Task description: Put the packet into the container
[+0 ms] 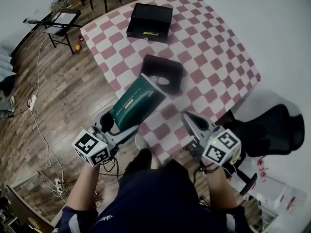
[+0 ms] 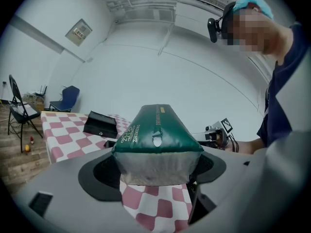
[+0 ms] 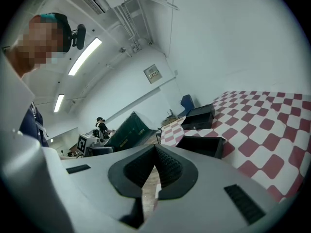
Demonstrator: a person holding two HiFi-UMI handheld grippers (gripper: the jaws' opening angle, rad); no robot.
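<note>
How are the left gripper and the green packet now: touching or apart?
Touching. In its own view, the left gripper clamps the green packet by its silver end.

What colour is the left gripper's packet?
The puffy foil packet is dark green with a silver end; left gripper view shows it best.

Head view looks steeply down over the checkered table (image 1: 214,57). Each gripper view sights low along its own jaws; all three share the black box (image 1: 149,22).

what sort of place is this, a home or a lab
Likely a lab or office workroom rather than a home: ceiling strip lights, an office chair, and a power strip lying on the wood floor.
</note>
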